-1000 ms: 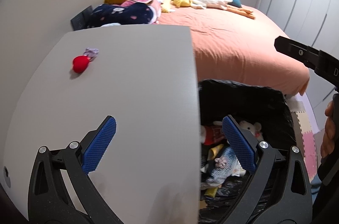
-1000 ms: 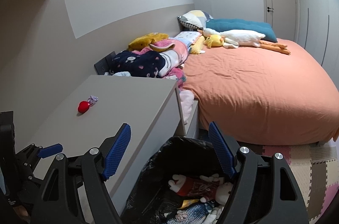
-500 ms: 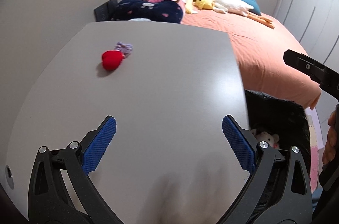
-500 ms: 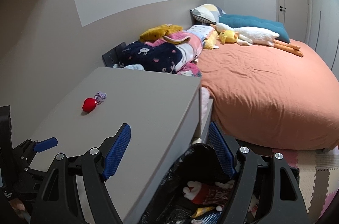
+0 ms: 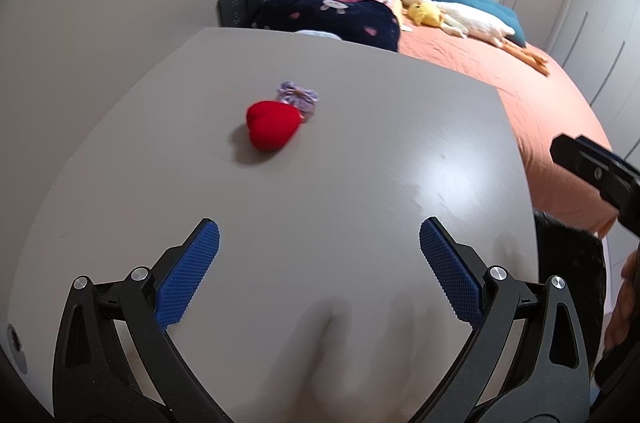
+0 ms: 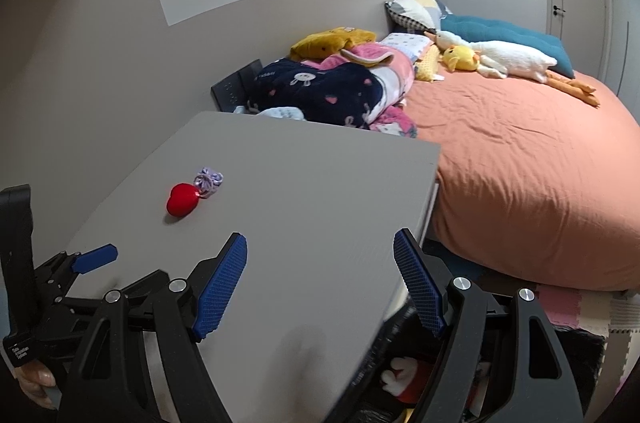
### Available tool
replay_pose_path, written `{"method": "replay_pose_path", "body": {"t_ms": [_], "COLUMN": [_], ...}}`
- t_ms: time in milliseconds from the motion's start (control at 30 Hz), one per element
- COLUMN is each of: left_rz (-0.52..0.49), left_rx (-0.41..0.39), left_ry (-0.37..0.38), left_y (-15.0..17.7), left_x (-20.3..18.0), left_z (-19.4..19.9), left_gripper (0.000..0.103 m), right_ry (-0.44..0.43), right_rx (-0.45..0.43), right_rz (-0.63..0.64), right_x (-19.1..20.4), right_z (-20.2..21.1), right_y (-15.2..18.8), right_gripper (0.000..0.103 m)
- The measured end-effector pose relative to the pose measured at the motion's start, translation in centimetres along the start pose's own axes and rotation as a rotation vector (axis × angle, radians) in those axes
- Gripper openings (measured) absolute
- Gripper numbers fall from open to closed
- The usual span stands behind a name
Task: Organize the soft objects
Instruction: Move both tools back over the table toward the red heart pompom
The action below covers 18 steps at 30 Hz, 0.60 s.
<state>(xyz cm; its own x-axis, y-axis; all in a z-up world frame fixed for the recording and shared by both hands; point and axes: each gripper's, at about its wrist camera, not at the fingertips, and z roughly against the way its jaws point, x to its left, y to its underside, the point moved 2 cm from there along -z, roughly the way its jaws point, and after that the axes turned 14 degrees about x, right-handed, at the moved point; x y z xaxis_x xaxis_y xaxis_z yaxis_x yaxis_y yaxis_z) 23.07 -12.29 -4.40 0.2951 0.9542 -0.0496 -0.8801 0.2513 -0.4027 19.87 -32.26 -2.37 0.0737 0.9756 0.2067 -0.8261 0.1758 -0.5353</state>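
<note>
Sitting on the gray table (image 5: 360, 151) is a red soft heart (image 5: 273, 126), touching a little purple bow (image 5: 298, 96). Both are well ahead of the left gripper (image 5: 319, 250), which is wide open and holds nothing. Beside it, the right gripper (image 6: 320, 263) is wide open and empty too.

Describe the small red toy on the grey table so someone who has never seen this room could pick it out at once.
Beside the orange bed stands a grey table. On its top, toward the wall side, lies a red heart-shaped soft toy. It touches a smaller pale purple bundle; the toy is the bigger, solid bright red one.
</note>
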Motion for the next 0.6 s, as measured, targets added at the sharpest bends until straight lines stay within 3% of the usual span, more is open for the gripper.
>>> {"method": "replay_pose_path", "body": {"t_ms": [300,433,600], "left_rz": [-0.003,-0.012,-0.020], "left_rx": [-0.012,-0.003,-0.002], "left_ry": [-0.053,-0.071,-0.082], "left_y": [-2.9,-4.1,-5.4], "left_x": [2.0,2.7,3.4], "left_z": [-2.0,-3.3,-4.3], "left_gripper": [0.096,0.086,0.082], "right_ry": [-0.032,-0.037,-0.054], "right_rx": [0.035,0.045,0.063], "right_rz": [0.010,0.017,0.016], "right_x": [2.1,2.9,3.4], "right_z": [-3.6,-4.9,-6.5], "right_y": [-2.3,-3.1,-3.9], "right_gripper": [0.076,0.076,0.076]}}
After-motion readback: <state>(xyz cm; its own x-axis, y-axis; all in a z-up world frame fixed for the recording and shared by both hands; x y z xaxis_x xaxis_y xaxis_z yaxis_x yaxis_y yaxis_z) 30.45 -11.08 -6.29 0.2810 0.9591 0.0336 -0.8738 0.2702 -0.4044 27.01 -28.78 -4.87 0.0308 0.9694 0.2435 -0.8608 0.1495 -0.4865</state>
